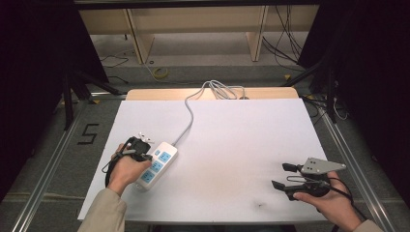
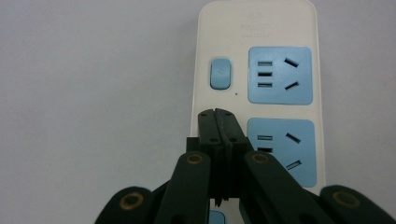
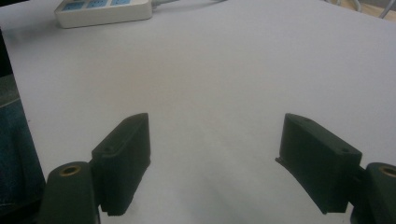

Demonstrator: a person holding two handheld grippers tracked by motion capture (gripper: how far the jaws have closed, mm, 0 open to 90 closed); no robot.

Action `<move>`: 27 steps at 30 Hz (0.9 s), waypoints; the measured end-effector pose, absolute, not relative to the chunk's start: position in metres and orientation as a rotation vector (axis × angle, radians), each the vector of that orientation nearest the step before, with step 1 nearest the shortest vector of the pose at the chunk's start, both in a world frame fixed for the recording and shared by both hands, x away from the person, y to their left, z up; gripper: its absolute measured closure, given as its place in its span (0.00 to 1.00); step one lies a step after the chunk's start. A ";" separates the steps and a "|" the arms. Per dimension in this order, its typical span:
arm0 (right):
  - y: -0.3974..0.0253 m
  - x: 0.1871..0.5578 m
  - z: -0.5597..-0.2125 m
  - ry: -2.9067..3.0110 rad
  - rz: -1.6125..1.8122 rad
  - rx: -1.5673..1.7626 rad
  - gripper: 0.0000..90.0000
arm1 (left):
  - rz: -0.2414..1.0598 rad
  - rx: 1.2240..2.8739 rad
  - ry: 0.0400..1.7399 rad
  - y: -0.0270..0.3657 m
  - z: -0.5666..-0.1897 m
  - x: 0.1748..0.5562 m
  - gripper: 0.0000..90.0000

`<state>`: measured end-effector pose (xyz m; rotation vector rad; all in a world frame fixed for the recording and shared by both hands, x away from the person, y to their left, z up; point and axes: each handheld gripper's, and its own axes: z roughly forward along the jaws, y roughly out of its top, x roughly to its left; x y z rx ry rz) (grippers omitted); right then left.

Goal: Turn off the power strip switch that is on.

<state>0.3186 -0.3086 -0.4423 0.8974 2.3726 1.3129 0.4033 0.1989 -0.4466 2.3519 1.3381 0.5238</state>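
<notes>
Left gripper [image 2: 218,114]: jaws closed, empty, tips over power strip [image 2: 254,93], below blue switch [image 2: 220,73] | strip axis: frame-vertical | right gripper [image 3: 215,158]: jaws apart, idle, far.

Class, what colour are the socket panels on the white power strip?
Light blue socket panels on the white plastic power strip, clearest in the left gripper view.

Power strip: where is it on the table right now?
In the high view the power strip lies at the white board's near-left, under the shut left gripper; its grey cord runs to the far edge.
</notes>
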 end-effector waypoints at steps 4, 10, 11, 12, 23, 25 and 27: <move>-0.309 0.319 -0.442 2.373 1.312 0.896 0.28 | 0.527 2.351 1.338 0.199 -0.447 0.403 1.00; -0.309 0.319 -0.442 2.372 1.314 0.895 0.28 | 0.528 2.351 1.337 0.199 -0.446 0.403 1.00; -0.309 0.319 -0.442 2.372 1.314 0.895 0.28 | 0.529 2.342 1.341 0.199 -0.446 0.403 1.00; -0.309 0.319 -0.442 2.372 1.314 0.895 0.28 | 0.533 2.340 1.336 0.200 -0.445 0.403 1.00; -0.309 0.319 -0.442 2.372 1.314 0.888 0.28 | 0.538 2.331 1.347 0.201 -0.444 0.403 1.00; -0.309 0.319 -0.442 2.372 1.314 0.894 0.28 | 0.537 2.330 1.346 0.201 -0.444 0.403 1.00; -0.309 0.319 -0.442 2.372 1.315 0.888 0.28 | 0.538 2.329 1.347 0.201 -0.444 0.402 1.00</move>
